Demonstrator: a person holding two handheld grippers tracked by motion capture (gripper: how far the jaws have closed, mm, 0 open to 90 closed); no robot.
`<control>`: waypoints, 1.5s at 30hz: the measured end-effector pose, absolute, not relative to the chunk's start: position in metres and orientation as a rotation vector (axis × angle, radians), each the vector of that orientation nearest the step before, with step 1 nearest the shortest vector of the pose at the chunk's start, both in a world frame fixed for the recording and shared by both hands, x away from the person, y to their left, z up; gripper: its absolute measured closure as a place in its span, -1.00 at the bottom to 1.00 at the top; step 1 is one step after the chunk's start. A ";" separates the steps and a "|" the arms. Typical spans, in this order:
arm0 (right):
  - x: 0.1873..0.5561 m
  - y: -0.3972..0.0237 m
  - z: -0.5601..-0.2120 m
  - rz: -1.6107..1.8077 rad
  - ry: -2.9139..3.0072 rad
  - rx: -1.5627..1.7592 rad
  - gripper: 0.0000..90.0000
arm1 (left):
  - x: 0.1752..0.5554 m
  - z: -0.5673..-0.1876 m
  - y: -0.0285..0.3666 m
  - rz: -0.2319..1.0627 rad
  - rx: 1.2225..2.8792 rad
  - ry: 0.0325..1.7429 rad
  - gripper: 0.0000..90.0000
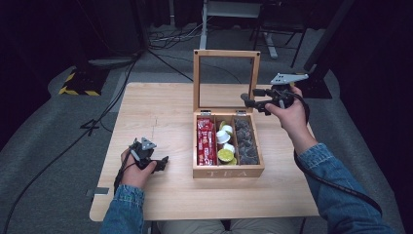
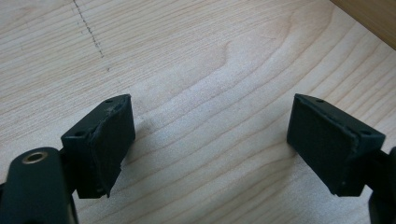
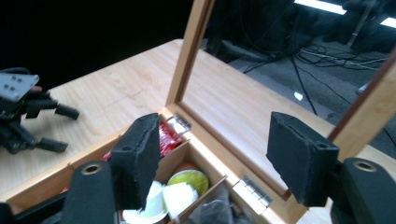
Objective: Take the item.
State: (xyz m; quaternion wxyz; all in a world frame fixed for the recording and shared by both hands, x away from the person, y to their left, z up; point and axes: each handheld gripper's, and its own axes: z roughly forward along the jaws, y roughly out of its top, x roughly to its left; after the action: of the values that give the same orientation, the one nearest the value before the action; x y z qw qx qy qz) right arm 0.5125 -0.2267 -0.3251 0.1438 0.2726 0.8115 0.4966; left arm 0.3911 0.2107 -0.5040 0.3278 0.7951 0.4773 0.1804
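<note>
The left gripper (image 1: 157, 165) sits low on the counter (image 1: 160, 117), jaws wide open with nothing between them. Just beside it to the right is a wooden box (image 1: 228, 171) marked TEA, holding red packets (image 1: 206, 141), round little cups (image 1: 225, 144) and dark bags (image 1: 246, 141). Its lid (image 1: 226, 80) stands up. Farther back, the right gripper (image 1: 253, 100) hangs by the lid, jaws open and empty.

This looks like a lab or recording studio rather than a home. A small wooden table (image 1: 160, 117) stands alone on grey carpet (image 1: 48, 146), ringed by black drapes (image 1: 370, 44). Cables (image 1: 170, 36) trail across the floor, a stand base with yellow-black hazard tape (image 1: 78, 85) sits at the left, and metal desk legs (image 1: 263, 34) rise behind.
</note>
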 end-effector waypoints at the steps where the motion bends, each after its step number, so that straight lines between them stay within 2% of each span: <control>1: 0.510 -0.224 -0.326 1.427 2.345 0.784 -0.22 | 0.391 -0.504 0.211 0.473 2.078 1.251 -0.66; 12: 0.489 -0.198 -0.330 1.483 2.392 0.689 -0.05 | 0.390 -0.504 0.211 0.471 2.086 1.245 -0.65; 27: 0.475 -0.160 -0.346 1.461 2.470 0.604 -0.07 | 0.388 -0.504 0.211 0.472 2.082 1.258 -0.66; 45: 0.461 -0.117 -0.387 1.254 2.660 0.655 -0.08 | 0.389 -0.504 0.211 0.480 2.069 1.274 -0.66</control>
State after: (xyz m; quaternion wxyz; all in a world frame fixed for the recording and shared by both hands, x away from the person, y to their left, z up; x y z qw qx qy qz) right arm 0.4609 -0.1166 -0.3872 0.0641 0.2170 0.8811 0.4153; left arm 0.3886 0.2111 -0.5041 0.3263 0.7897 0.4861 0.1833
